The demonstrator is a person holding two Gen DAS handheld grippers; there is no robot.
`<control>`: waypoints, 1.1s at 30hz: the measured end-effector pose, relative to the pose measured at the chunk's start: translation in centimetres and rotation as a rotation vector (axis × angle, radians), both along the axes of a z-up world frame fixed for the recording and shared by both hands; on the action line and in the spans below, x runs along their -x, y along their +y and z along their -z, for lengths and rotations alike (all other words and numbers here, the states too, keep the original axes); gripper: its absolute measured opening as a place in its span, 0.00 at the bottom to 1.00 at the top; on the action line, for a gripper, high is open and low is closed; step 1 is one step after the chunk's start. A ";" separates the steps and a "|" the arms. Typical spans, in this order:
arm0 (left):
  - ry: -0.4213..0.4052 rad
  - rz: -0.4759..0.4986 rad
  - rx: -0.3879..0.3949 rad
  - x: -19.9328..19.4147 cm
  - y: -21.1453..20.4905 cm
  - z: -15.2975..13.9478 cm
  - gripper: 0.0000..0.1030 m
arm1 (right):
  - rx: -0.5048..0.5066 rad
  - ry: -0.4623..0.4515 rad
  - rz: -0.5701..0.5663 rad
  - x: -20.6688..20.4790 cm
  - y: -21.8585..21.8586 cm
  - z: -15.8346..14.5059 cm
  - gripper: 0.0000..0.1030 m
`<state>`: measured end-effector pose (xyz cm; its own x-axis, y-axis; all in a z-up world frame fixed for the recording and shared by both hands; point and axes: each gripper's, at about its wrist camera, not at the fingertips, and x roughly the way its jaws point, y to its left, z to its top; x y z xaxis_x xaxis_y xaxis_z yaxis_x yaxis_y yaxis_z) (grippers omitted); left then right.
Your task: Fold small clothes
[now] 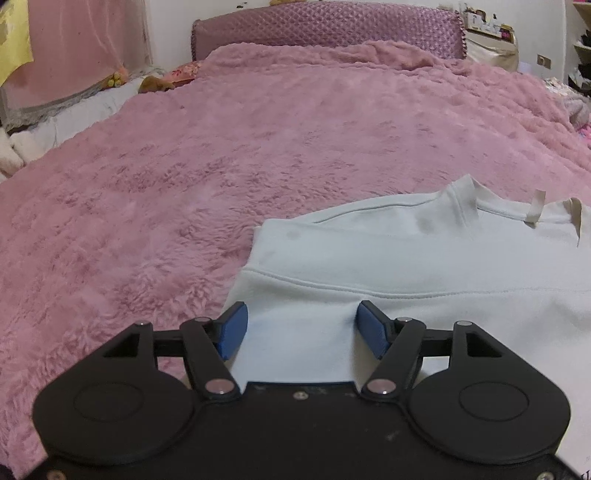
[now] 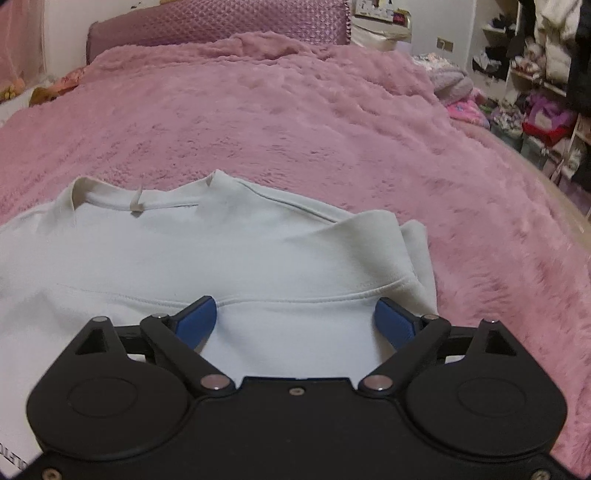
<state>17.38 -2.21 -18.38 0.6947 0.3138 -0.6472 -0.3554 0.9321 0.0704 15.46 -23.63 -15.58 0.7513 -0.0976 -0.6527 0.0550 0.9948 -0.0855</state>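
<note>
On the bed, spread over a fuzzy pink blanket [image 1: 184,184], lies a pale, whitish top [image 1: 424,258], collar [image 2: 147,201] toward the quilted mauve headboard [image 1: 325,33] w/ a small loop tag at the neck. A hemmed edge runs across the garment just ahead of both tools, so the near part looks already doubled over; sides appear tucked in too, right edge a bit bunched. Left tongs [image 1: 301,325] sit low over the near-left portion, blue pads spread wide, cloth visible betw. them but neither pad pinching it — holding nothing. Right tongs [image 2: 295,319] likewise wide apart over the near-right portion, fabric lying under the gap, nothing gripped. Both point down at a slant toward the cloth. Step in hand, by my reading: a fold has just been laid & let go, or the pair is lining up for a fresh grab of the near edge; can't say which. Next move prob. calls for both tongs to nip matching pts on the near fold, left & right, lift evenly, carry toward the collar & lay flat. Risk: plush blanket snagging in the pads, or uneven lift skewing the fold.
</note>
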 end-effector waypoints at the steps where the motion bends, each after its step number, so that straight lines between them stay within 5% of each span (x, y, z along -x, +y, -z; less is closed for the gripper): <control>1: 0.002 -0.009 0.008 0.1 0.2 -0.1 0.67 | 0.005 0.001 -0.001 -0.1 0.0 0.0 0.88; 6: 0.002 -0.108 0.114 1.4 3.0 -0.2 0.67 | 0.019 0.007 0.019 -0.3 -0.6 -0.3 0.90; 11: -0.009 -0.067 0.183 2.2 5.1 0.3 0.67 | 0.065 0.010 0.070 0.1 -1.7 -0.8 0.91; 18: 0.002 -0.055 0.140 2.4 4.7 -0.8 0.67 | -0.099 0.063 0.185 0.0 -5.5 -0.7 0.92; 26: -0.078 -0.039 0.087 0.7 2.7 -3.2 0.64 | -0.023 -0.021 0.202 0.8 -4.7 -1.8 0.92; 29: -0.050 0.015 0.009 -1.1 1.6 -2.6 0.64 | -0.034 -0.067 0.187 0.6 -4.8 -2.3 0.92; 33: -0.007 0.039 0.021 -2.5 1.2 -0.5 0.66 | -0.055 -0.060 0.169 -0.9 -4.2 -2.3 0.92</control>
<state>19.89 -1.02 -17.85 0.7109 0.2731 -0.6481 -0.3192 0.9464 0.0487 16.35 -27.81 -13.24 0.7651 -0.1909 -0.6149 0.2249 0.9741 -0.0226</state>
